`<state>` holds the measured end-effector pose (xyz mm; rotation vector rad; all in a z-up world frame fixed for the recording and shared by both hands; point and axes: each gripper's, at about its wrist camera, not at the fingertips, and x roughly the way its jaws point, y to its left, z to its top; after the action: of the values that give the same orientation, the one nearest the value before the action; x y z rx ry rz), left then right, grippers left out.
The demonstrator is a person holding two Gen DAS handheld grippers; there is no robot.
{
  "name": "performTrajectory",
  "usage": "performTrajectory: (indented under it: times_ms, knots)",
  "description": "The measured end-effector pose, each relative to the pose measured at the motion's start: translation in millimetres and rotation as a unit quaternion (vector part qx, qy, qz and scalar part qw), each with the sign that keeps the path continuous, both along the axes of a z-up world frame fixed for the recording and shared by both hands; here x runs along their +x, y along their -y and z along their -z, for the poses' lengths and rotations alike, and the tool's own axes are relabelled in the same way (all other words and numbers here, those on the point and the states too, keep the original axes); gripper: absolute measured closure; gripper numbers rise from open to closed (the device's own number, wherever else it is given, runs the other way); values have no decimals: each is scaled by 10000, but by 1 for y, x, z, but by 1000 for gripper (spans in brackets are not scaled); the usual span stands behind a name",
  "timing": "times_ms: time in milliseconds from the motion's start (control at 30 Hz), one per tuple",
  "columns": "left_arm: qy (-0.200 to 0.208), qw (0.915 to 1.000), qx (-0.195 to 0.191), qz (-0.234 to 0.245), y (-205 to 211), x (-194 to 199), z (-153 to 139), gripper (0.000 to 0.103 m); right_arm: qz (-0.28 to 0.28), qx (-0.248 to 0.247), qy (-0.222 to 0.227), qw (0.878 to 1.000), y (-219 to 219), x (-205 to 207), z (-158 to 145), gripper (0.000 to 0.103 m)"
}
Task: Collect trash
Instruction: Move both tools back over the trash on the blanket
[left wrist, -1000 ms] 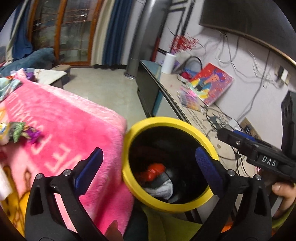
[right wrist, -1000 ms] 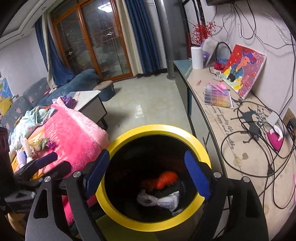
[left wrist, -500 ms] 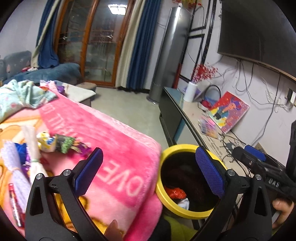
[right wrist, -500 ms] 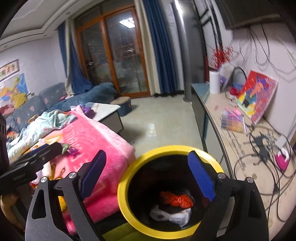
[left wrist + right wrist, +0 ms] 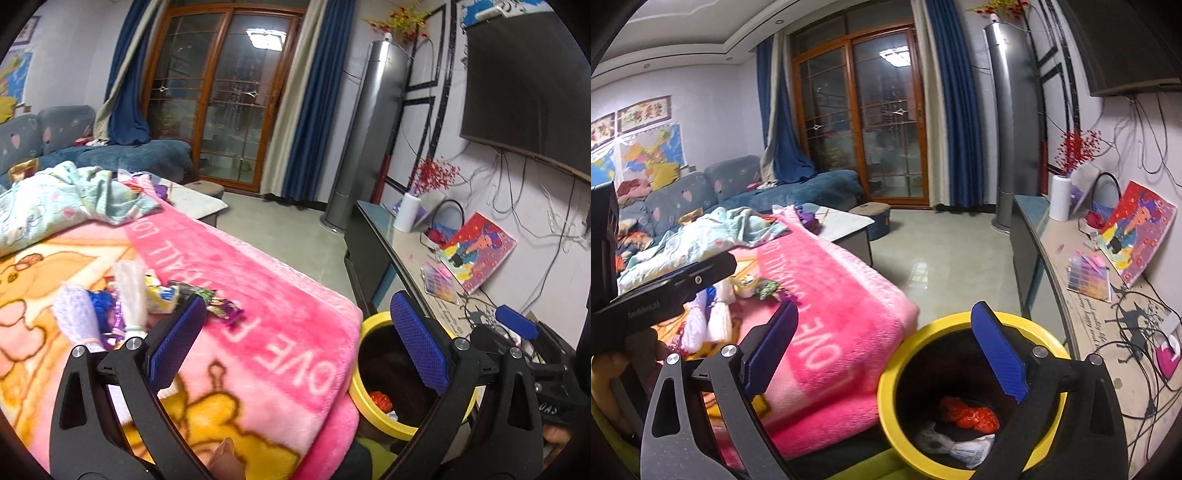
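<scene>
A yellow-rimmed black bin (image 5: 886, 391) stands against the corner of a pink blanket (image 5: 842, 295). Inside lie a red crumpled wrapper (image 5: 967, 411) and a white wad (image 5: 960, 446). On the blanket lies a cluster of snack wrappers (image 5: 166, 295), with a purple-green one (image 5: 221, 308) beside it and yarn tassels (image 5: 129, 291). My left gripper (image 5: 295, 332) hangs open over the blanket's edge, empty, with the bin (image 5: 384, 421) low on its right. My right gripper (image 5: 886, 347) is above the bin's near-left rim, its jaws opening with nothing between them. Each gripper shows in the other's view.
A long TV console (image 5: 1082, 325) with cables, a painting (image 5: 1137, 229) and a paper roll runs along the right wall. A light-blue cloth (image 5: 66, 199) lies at the blanket's far end. A low white table (image 5: 846, 225), a blue sofa and tiled floor lie beyond.
Both views have swung up and left, away from the bin's mouth toward the pink blanket. The bin has slid to the lower right and the wrappers have come into view.
</scene>
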<state>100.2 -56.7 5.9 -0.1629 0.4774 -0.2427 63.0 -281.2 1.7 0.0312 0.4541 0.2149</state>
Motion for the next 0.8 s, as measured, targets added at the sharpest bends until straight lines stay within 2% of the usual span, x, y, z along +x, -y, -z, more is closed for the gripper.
performTrajectory:
  times_ms: [800]
  knots:
    - [101,9948,-243,-983,-88,-15,-5,11,-1019,-51,-203,9946,-97,13,11,11]
